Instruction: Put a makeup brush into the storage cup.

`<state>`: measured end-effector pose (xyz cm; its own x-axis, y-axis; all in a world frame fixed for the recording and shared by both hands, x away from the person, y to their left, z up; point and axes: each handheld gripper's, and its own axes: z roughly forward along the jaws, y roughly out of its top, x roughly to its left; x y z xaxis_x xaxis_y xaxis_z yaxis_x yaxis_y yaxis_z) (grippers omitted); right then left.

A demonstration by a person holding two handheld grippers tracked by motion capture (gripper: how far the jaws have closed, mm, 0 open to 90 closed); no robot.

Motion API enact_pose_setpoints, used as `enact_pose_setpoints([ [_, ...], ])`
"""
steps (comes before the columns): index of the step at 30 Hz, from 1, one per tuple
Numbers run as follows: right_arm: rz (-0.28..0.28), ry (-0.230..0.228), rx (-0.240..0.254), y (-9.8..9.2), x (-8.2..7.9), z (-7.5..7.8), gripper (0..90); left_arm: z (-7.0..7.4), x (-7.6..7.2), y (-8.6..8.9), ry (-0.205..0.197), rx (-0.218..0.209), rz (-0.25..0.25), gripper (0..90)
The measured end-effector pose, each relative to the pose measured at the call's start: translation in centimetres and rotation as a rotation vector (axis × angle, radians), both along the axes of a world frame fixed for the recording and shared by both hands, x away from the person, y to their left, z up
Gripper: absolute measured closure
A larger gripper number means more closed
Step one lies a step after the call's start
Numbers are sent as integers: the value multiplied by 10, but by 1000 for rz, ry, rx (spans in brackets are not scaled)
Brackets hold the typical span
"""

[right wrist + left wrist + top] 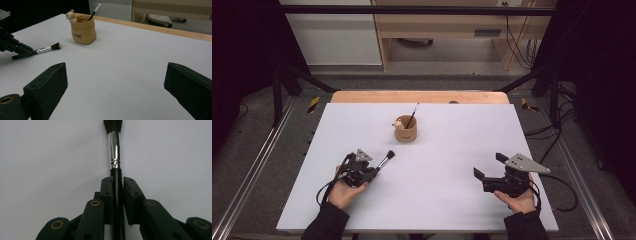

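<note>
Pinching the black handle of a makeup brush (pixel 116 182), the left gripper (pixel 374 171) held it low over the white table (pixel 452 200), bristles toward a tan cup (pixel 405 131). The right gripper (pixel 490 165) rested with jaws spread, nothing between them.

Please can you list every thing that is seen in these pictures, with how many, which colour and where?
white rectangular table top: 1, white, centre
tan pouch-shaped brush holder with small bear figure: 1, tan, far middle of table
thin black brush: 1, black, standing in holder
black-handled makeup brush with silver ferrule: 1, black and silver, held in left tool
left tool: 1, black, near left, shut on brush
right tool: 1, black, near right, open
</note>
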<state>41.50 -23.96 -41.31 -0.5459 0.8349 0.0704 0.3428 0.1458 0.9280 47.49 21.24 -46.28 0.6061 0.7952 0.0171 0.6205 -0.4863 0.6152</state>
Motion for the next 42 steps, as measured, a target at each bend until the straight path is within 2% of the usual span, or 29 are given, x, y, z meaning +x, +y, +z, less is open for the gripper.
enact_pose_setpoints([
  [5,1,1,2,0,0,0,54,8,-2,0,-31,-4,-5,637],
  [9,1,-1,0,0,0,0,54,13,-2,-2,-30,-7,-22,535],
  [11,0,0,2,0,0,1,54,17,-2,-3,-17,0,-32,481],
  [17,1,-5,5,0,-1,2,54,26,-3,-5,-26,12,-45,349],
  [21,-2,-7,8,-1,-1,2,55,32,2,-6,-23,20,-47,345],
  [29,-1,-8,7,-1,-1,2,56,39,14,-17,24,91,-71,365],
  [37,0,-4,7,-1,-1,2,56,40,29,-27,71,146,-107,363],
  [42,1,-4,8,-1,-1,2,57,36,38,-32,103,166,-108,361],
])
